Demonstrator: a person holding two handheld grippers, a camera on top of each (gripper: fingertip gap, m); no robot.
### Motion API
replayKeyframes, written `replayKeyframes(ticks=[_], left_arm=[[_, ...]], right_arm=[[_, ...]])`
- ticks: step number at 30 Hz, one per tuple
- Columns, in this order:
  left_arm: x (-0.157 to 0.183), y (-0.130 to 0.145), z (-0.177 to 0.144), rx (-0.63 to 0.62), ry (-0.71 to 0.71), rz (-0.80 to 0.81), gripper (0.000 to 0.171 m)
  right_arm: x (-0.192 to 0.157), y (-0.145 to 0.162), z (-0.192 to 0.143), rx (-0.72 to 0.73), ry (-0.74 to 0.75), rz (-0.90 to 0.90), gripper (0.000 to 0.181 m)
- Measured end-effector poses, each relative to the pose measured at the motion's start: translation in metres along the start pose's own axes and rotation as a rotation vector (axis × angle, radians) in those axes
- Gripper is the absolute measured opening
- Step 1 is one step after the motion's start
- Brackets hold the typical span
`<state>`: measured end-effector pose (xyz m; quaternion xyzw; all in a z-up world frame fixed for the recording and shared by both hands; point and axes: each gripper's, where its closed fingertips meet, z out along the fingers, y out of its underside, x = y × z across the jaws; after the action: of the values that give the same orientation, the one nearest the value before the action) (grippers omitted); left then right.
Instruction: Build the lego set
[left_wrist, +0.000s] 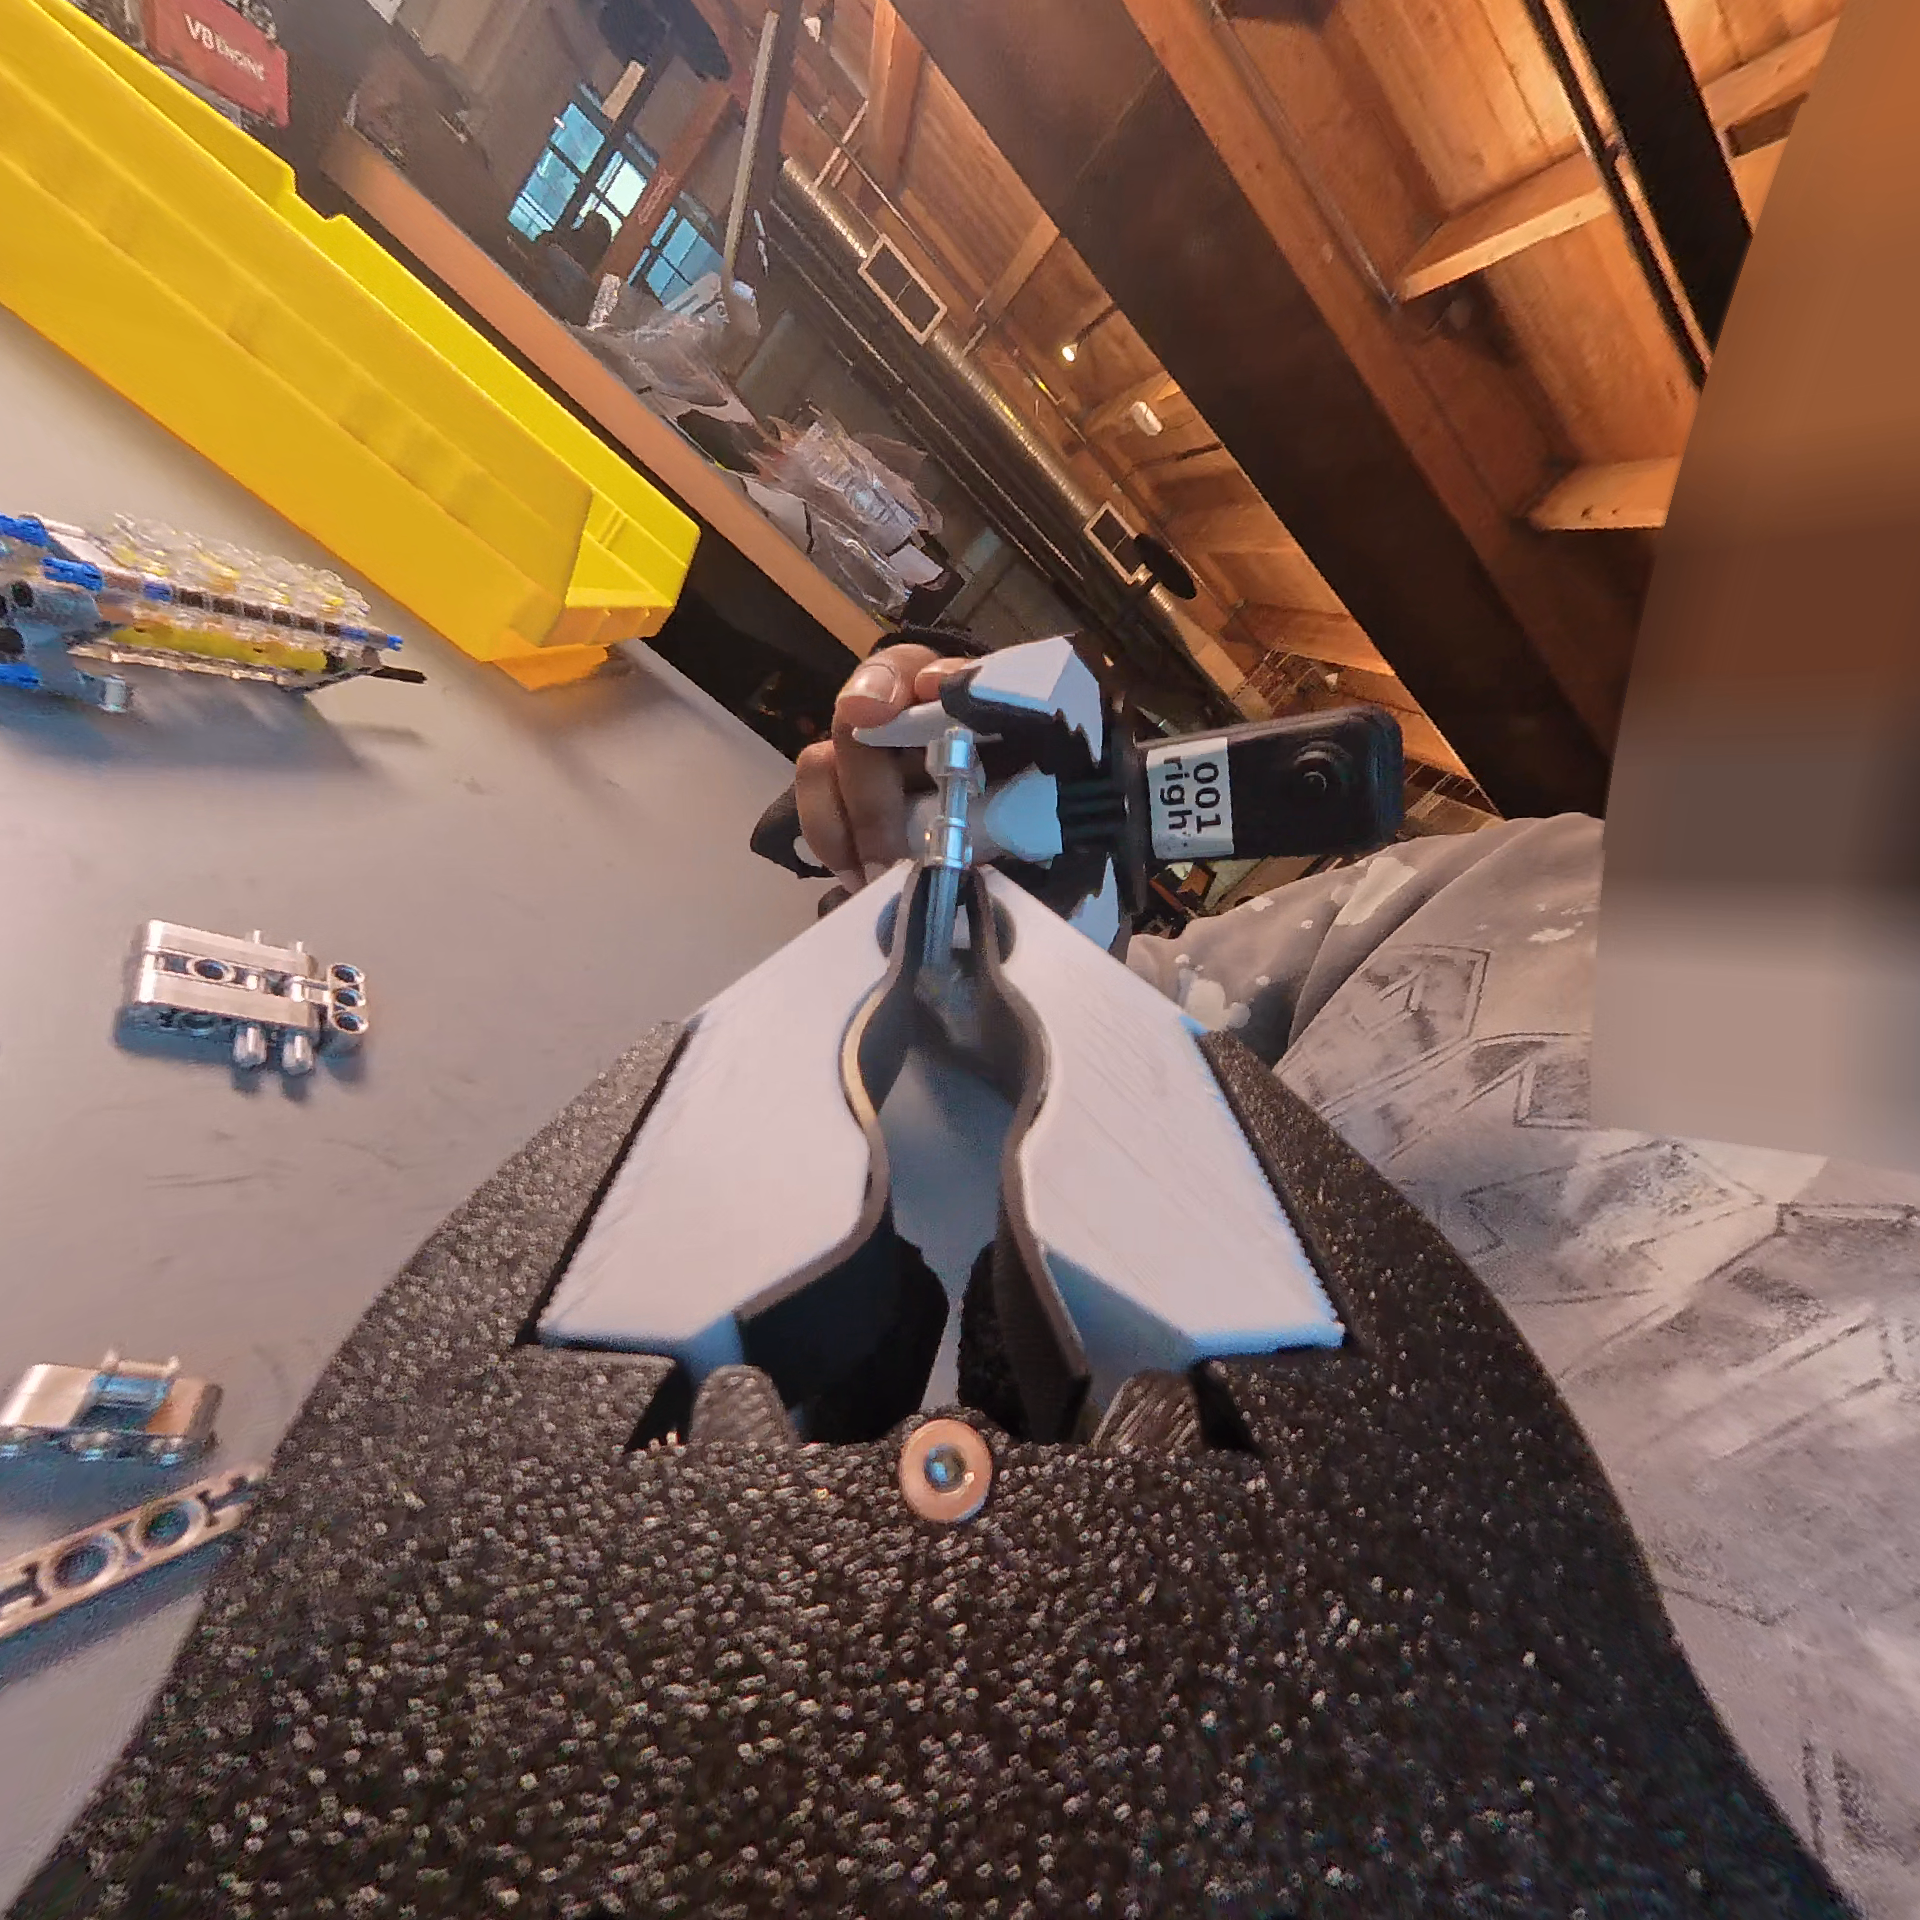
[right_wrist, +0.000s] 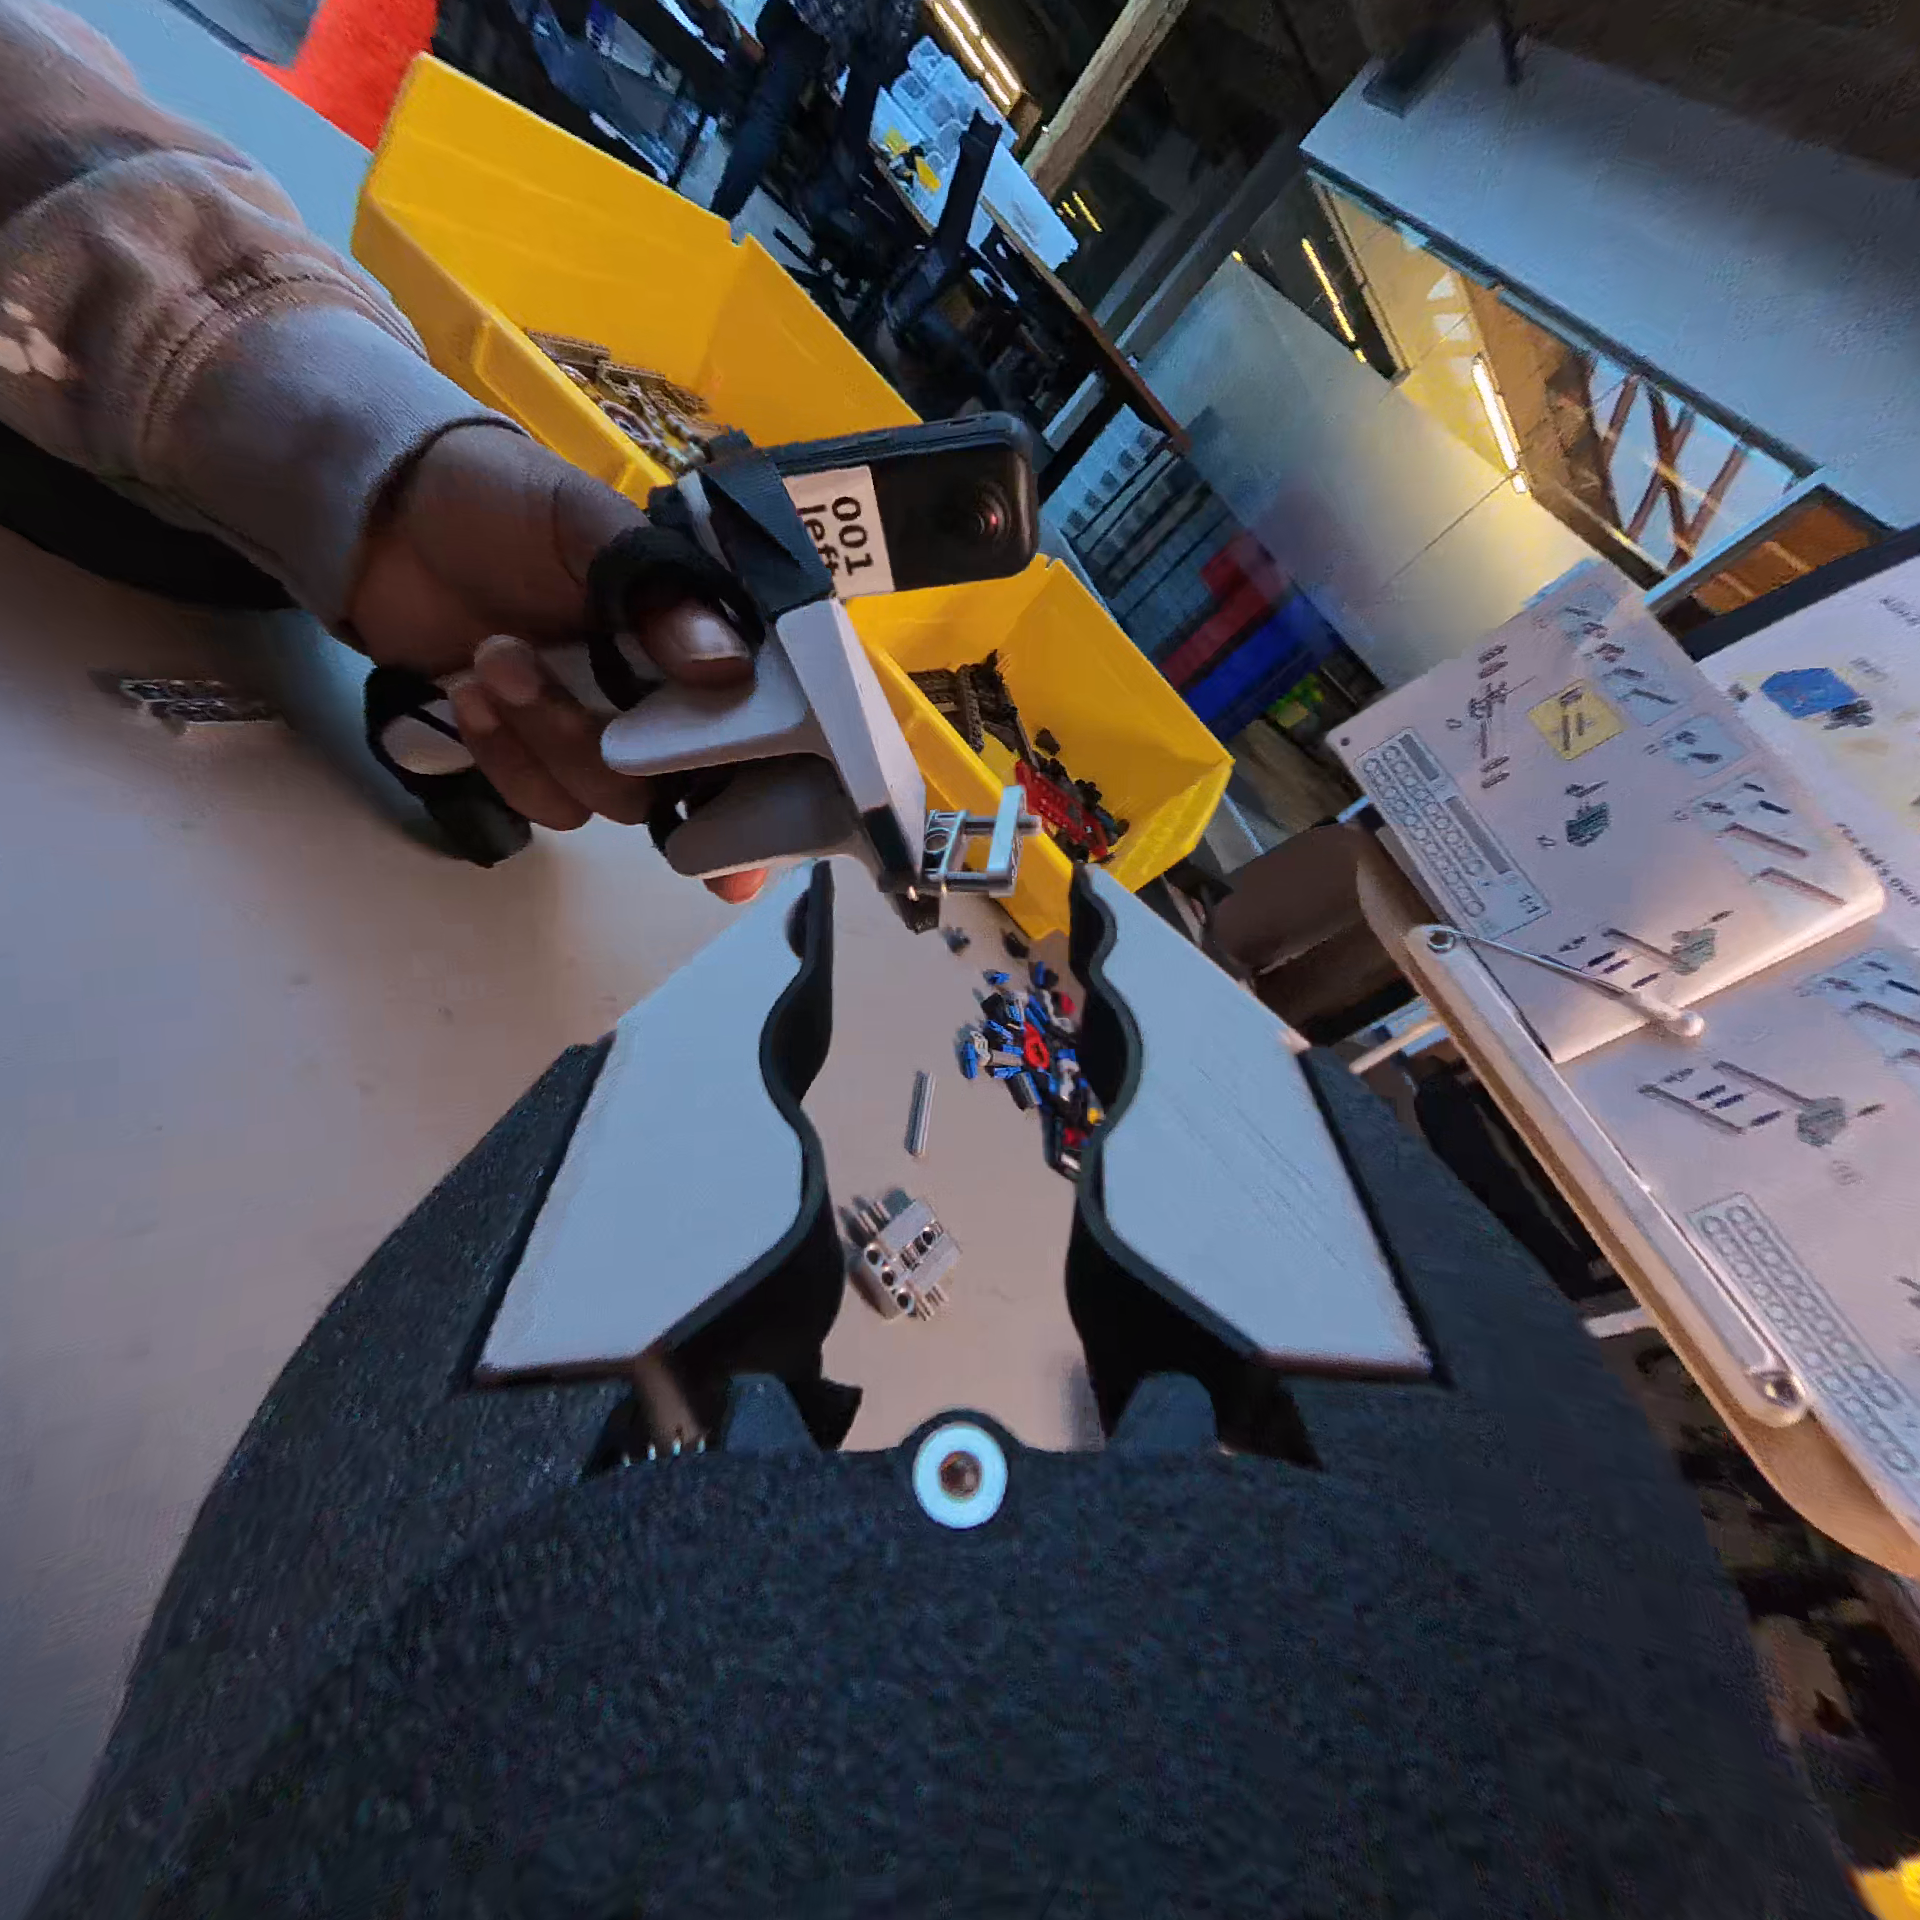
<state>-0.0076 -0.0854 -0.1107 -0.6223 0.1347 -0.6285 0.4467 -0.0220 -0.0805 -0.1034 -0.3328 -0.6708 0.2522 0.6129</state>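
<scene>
The left tongs were clamped at their very tips on a small grey plastic pin-and-frame piece, held above the desk just ahead of the wide-apart, empty right tongs; so slight a pinch might have let it twist free and drop among the loose blue, black and red plastic pins below.

yellow bins, grey brick piece, speckled black gripper body

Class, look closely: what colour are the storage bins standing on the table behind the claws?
Yellow: the bins show best in the right wrist view.
</scene>
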Motion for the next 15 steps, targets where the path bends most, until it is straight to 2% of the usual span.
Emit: replayKeyframes(ticks=[6,15], left_arm=[[0.0028,-0.0001,0.006,0.036,0.035,-0.081,0.005],[0.0084,-0.0054,0.0073,0.102,0.094,-0.209,0.005]], right_arm=[[-0.0003,0.0017,0.0062,-0.012,0.053,-0.025,0.028],[0.0028,-0.001,0.0059,0.01,0.073,-0.004,0.025]])
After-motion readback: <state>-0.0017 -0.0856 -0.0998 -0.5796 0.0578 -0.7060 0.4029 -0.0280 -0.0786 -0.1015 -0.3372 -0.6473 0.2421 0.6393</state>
